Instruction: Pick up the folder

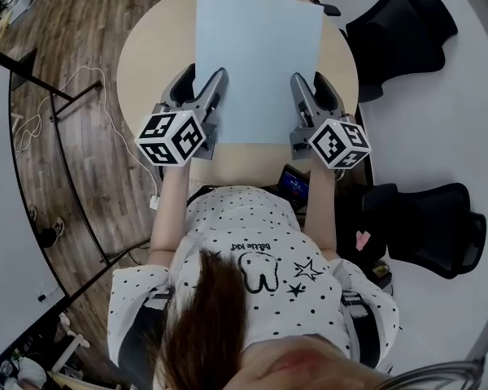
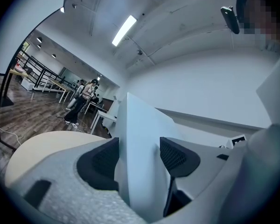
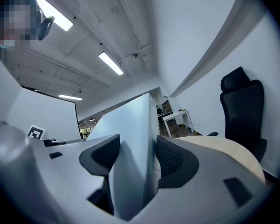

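Folder position: the folder (image 1: pixel 259 63), a pale blue sheet-like cover, is spanned between the two grippers, with its near edge at the jaws and the rest reaching away ahead of them over the round table (image 1: pixel 150 51).
Left gripper: the left gripper (image 1: pixel 202 84) is closed on the folder's near left corner; in the left gripper view the cover is seen pinched between the two dark ribbed pads (image 2: pixel 100 160).
Right gripper: the right gripper (image 1: pixel 311 88) is clamped on the near right corner in the same way, with the cover sandwiched between its jaws.
Lift: the far part of the folder is seen rising ahead of both jaws against wall and ceiling, so it is judged to be off the table already.
Weight: it is judged light, being thin and apparently empty.
Stiffness: no sag is seen between the grippers, yet only moderate stiffness is expected; a bow or droop ahead of the jaws may be caused if the grippers are brought together or tilted unevenly.
Surface: the cover looks smooth and is judged slippery, so firm pad pressure is advised.
Where to hold: the two near corners, as taken now, are judged suitable, with the pads kept well onto the cover rather than on its very edge.
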Available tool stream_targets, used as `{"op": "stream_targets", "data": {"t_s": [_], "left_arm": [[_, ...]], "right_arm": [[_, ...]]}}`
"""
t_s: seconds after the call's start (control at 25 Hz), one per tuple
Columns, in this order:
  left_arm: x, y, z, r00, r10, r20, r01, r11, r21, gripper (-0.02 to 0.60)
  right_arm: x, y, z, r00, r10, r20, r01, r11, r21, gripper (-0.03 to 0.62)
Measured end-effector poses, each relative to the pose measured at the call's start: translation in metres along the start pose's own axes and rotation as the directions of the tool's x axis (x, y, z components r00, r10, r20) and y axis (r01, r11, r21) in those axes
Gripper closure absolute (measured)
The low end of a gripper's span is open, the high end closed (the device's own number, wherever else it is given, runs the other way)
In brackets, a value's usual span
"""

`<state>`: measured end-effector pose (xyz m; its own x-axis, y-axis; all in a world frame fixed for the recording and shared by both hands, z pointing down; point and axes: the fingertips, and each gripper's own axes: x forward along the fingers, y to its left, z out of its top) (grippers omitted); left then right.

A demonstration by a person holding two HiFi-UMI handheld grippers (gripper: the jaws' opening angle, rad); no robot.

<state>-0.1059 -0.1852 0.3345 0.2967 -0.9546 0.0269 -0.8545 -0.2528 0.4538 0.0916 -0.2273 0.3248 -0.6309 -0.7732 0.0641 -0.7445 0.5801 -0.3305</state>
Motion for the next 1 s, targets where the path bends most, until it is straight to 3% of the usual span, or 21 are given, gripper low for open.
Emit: {"op": "stream_targets", "data": {"t_s": [1.0], "left_arm": [[-0.021,-0.028,0.049,0.990,-0.088,0.107,0.081,0.994,0.070,0.305]], "right_arm": [[-0.023,0.035,0.047,0.991,0.000,0.136,0.010,0.998,-0.069,0.347]]}}
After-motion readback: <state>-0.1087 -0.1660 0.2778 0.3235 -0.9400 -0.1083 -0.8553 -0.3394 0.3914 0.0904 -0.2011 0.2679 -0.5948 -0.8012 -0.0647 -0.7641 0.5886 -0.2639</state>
